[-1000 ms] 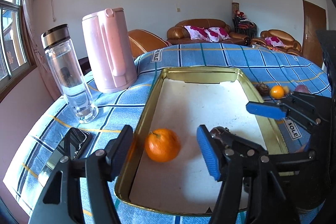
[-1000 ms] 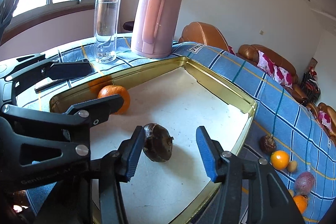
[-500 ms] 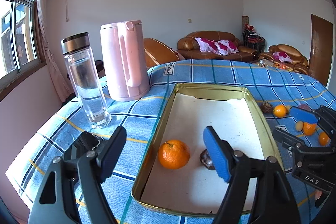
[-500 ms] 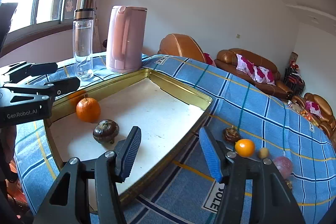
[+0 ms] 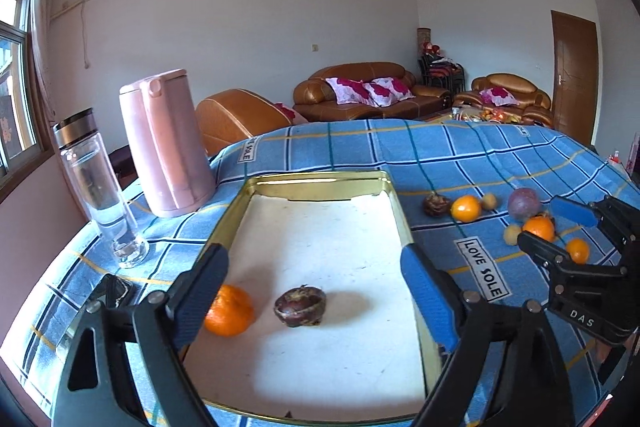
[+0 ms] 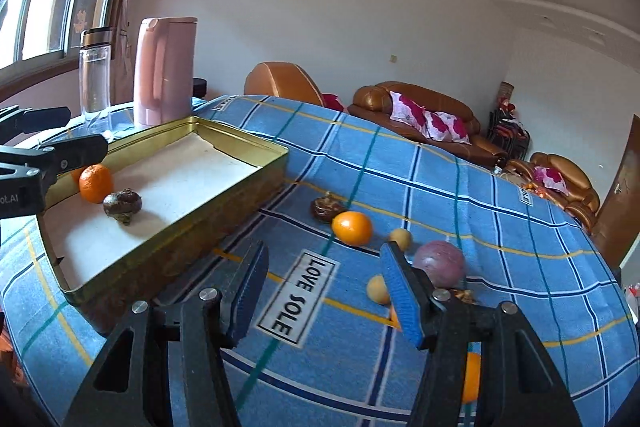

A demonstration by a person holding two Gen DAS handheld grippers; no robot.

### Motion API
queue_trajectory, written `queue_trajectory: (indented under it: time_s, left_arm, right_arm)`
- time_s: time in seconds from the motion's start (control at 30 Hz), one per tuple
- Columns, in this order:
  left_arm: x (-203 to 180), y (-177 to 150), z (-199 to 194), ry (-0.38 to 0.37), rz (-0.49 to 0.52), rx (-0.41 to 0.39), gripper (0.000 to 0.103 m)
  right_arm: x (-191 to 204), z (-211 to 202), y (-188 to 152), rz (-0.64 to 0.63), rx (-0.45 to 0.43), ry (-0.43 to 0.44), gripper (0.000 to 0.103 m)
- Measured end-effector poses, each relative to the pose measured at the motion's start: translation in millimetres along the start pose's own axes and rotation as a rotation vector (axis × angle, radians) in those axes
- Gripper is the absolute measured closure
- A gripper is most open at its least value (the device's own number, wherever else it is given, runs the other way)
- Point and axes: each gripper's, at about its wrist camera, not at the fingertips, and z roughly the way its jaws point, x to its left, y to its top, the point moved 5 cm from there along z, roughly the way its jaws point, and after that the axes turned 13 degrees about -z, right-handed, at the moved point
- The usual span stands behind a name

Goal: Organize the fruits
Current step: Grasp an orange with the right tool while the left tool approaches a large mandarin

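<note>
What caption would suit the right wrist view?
Open right gripper over the blue cloth, fruit scattered ahead; an orange and dark fruit in the gold tray.

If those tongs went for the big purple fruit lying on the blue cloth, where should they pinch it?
Probably across the widest middle of the purple fruit, coming down from above and the near side. It is round and smooth, so an off-centre pinch could squirt it out. The right tongs are open and nearest. A small yellow fruit sits close beside it, so keep the pads clear.
</note>
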Motion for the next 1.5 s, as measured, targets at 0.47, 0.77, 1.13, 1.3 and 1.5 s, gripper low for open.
queue_trajectory:
  time_s: [0.47,0.77,1.13,1.3,1.5]
  left_arm:
    - [-84.8,-7.4,9.7,-0.103,0.107,0.030,0.010]
    - [-128.8,-18.3,24.7,-0.148,0.167,0.067,0.010]
    - [-150.8,-31.6,47.3,-0.175,0.173,0.147,0.010]
    - [-165.5,-34.1,54.1,-0.202,0.183,0.174,0.010]
    - [-188.6,-39.4,60.6,-0.257,0.211,0.202,0.011]
  right_arm:
    - [-56.7,-9.2,-41.1,0.081,0.078,-0.102,0.043]
    - [-79.5,-7.2,-63.1,0.139,0.142,-0.070,0.044]
    - [-88.0,6.4,-84.1,0.176,0.238,0.038,0.059]
    - [-81.6,17.7,-87.1,0.160,0.285,0.085,0.067]
    - [-83.6,17.3,-88.3,0.177,0.285,0.093,0.067]
